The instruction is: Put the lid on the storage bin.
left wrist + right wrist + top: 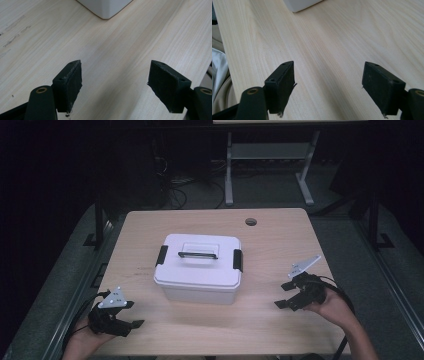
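White and lidded, the box (199, 268) sits at the middle of the pale wooden surface (280, 330), with a black handle (198, 254) lying flat on top and a black latch (161, 255) at each end. Nearer the person than the box and off its left corner, the left gripper (134, 314) hovers with its fingers (68, 86) spread wide on nothing. Off the box's right corner the right gripper (281, 296) does likewise, fingers (280, 86) wide, both well apart from it.

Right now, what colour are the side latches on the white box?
Black latches, one on each end of the box; clearest in the high view.
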Demonstrator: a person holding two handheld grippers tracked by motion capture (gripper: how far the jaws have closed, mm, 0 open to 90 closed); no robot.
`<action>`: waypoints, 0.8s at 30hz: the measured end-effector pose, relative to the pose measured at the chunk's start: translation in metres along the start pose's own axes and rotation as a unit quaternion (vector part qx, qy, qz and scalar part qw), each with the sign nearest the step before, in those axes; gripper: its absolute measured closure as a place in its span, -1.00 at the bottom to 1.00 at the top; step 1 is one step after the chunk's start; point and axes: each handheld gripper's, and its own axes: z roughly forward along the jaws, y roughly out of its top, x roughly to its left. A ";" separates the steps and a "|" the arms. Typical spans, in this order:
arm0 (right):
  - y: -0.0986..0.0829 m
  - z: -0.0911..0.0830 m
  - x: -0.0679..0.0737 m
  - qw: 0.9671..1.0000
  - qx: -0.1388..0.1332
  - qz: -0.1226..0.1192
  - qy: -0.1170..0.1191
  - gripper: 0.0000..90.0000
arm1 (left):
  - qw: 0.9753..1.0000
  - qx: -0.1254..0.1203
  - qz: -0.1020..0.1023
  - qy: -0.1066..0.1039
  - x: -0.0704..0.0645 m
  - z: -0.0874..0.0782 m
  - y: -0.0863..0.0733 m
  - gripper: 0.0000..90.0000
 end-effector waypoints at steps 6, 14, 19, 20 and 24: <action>-0.005 -0.001 0.000 1.000 0.002 0.004 -0.001 -0.43 | 1.000 0.000 -0.001 0.001 0.001 0.000 0.000 -0.40; -0.014 -0.001 0.002 1.000 -0.002 0.008 -0.002 -0.43 | 1.000 -0.001 -0.001 0.000 0.001 0.000 0.000 -0.40; -0.019 -0.002 0.004 1.000 -0.002 0.008 -0.006 -0.45 | 1.000 -0.001 -0.001 -0.001 0.001 0.000 0.000 -0.40; -0.020 -0.002 0.005 1.000 -0.002 0.009 -0.005 -0.45 | 1.000 -0.002 -0.002 -0.001 0.001 0.000 0.000 -0.40; -0.020 -0.001 0.009 1.000 -0.004 0.004 -0.007 -0.45 | 1.000 0.000 -0.001 -0.001 0.002 0.000 0.000 -0.40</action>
